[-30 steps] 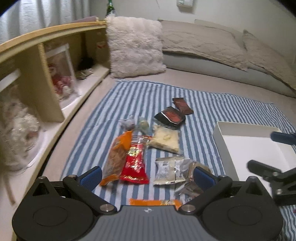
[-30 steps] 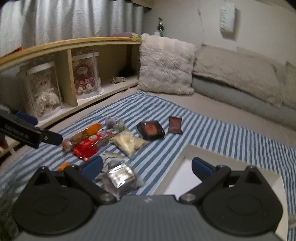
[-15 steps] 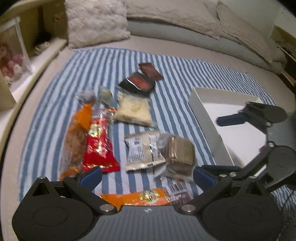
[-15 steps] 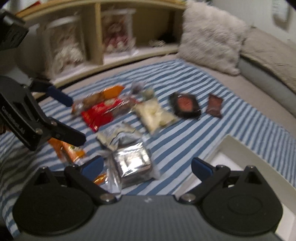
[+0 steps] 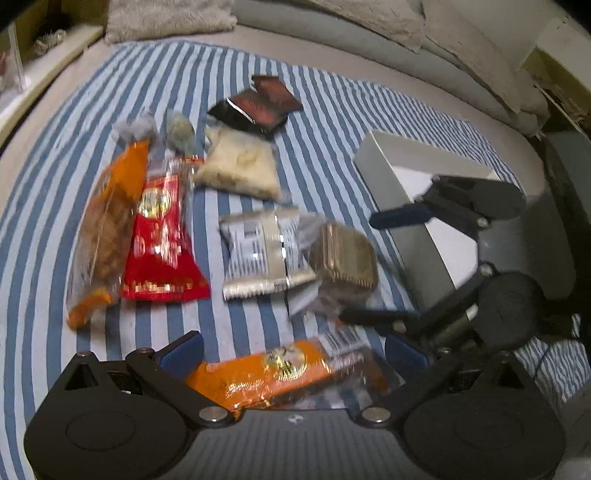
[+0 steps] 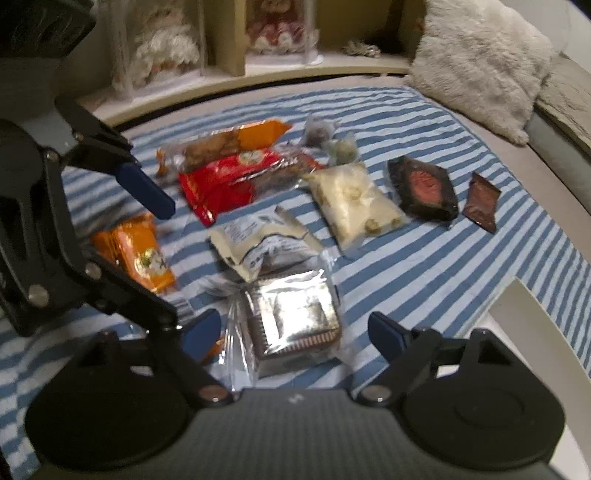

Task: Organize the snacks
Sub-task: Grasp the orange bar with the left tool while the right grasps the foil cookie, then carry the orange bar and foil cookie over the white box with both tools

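Several snack packets lie on a blue striped cloth [image 5: 325, 110]. My left gripper [image 5: 291, 350] is open, its jaws on either side of an orange packet [image 5: 273, 373], which also shows in the right wrist view [image 6: 136, 251]. My right gripper [image 6: 293, 330] is open over a clear-wrapped biscuit pack [image 6: 291, 317], also seen in the left wrist view [image 5: 343, 254]. A white packet [image 5: 264, 247], a red packet [image 5: 159, 236], a long orange packet [image 5: 107, 229], a pale packet [image 5: 240, 170] and dark packets [image 5: 255, 107] lie beyond.
A white open box [image 5: 417, 192] sits on the cloth at the right, its corner in the right wrist view [image 6: 535, 332]. A wooden shelf with boxed dolls [image 6: 162, 48] runs along the left. A fluffy pillow [image 6: 480, 62] and cushions [image 5: 436, 33] lie at the back.
Both grippers have dropped lower and closer to the snacks. The left now straddles the near orange packet; the right has moved left over the biscuit pack.
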Demonstrator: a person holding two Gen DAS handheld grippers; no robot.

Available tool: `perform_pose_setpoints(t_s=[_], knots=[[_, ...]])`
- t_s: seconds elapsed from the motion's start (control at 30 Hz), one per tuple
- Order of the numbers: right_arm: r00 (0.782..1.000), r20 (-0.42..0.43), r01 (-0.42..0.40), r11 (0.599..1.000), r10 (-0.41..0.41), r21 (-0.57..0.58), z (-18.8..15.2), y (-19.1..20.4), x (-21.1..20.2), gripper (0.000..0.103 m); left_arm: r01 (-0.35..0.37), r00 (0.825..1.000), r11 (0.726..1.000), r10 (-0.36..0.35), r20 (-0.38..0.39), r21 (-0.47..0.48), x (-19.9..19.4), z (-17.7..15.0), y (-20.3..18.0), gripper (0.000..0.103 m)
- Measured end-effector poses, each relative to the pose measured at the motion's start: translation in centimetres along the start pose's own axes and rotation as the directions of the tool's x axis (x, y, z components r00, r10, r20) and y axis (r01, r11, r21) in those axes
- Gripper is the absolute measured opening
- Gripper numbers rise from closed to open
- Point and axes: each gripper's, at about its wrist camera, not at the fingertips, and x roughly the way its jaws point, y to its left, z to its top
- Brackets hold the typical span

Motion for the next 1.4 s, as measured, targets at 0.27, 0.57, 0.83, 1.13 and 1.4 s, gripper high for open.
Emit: perform_pose_setpoints(t_s=[0.27,0.57,0.83,1.13,1.4], knots=[[0.999,-0.034,-0.034,0.999,0.034,0.002,-0.1,0.1,0.3,0.076,0.099,0.994,0.995,-0.099,-0.052,-0.011,-1.5,-2.9,0.3,0.099],[0.999,-0.030,-0.043,0.998,0.044,0.036,0.1,-0.3,-0.5,0.062,0.157,0.982,0.986,-0.150,-0.112,0.059,-1.9,-4.5,-2.8,0.099],[0.999,0.009,-0.050,0.994,0.049,0.093,0.3,-0.5,-2.2,0.060,0.029,0.999,0.991,-0.023,-0.049,0.134,-1.4,-2.6,-4.3,0.076],[0.996,0.005,-0.083,0.973,0.084,0.215,0.0,-1.7,-2.3,0.060,-0.089,0.992,0.977,0.105,-0.076,0.194,0.9,-1.8,-5.5,0.052],[0.988,0.005,-0.148,0.918,0.157,0.368,-0.2,-2.4,-1.9,0.061,-0.134,0.988,0.982,0.143,-0.058,0.132,-0.8,-2.6,-3.8,0.037]])
